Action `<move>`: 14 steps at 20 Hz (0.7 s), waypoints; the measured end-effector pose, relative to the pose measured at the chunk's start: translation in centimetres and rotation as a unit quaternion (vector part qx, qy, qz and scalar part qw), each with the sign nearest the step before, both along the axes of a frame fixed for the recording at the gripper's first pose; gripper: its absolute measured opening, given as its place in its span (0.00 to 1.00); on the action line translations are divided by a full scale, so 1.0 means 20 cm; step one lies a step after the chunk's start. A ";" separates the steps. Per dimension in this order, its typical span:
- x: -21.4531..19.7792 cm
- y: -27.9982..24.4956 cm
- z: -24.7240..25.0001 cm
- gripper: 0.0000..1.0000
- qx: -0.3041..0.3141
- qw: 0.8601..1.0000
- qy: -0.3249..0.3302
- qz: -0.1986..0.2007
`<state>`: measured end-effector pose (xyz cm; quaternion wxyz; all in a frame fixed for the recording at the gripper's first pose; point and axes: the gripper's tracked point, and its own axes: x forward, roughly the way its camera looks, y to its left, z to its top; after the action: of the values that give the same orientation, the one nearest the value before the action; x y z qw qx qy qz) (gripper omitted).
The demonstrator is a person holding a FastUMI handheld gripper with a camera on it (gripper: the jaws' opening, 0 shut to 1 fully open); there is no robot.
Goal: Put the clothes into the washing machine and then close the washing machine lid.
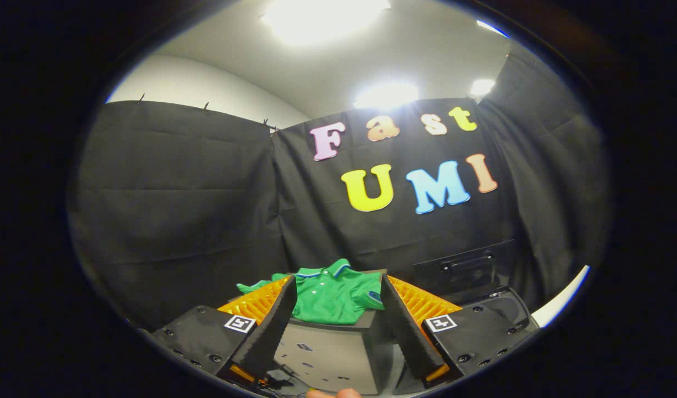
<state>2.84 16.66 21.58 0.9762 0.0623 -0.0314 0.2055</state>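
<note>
green shirt [334,296] lies just beyond the wide-open claw [334,301], which touches nothing.

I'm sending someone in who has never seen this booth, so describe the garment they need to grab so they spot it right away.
Start at the black cloth wall, then look down to the grey box in front of it. On its top lies the green polo shirt, just beyond the open gripper, framed by its jaws. It is the only bright green, soft thing there, with a striped collar and white buttons.

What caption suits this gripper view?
Open gripper frames a green polo shirt lying on a grey box.
</note>
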 end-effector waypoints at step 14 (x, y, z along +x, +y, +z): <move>0.70 0.70 -0.10 0.98 -0.146 0.983 0.108 0.002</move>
<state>16.88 30.68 19.59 0.9720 -0.0586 0.1043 0.2022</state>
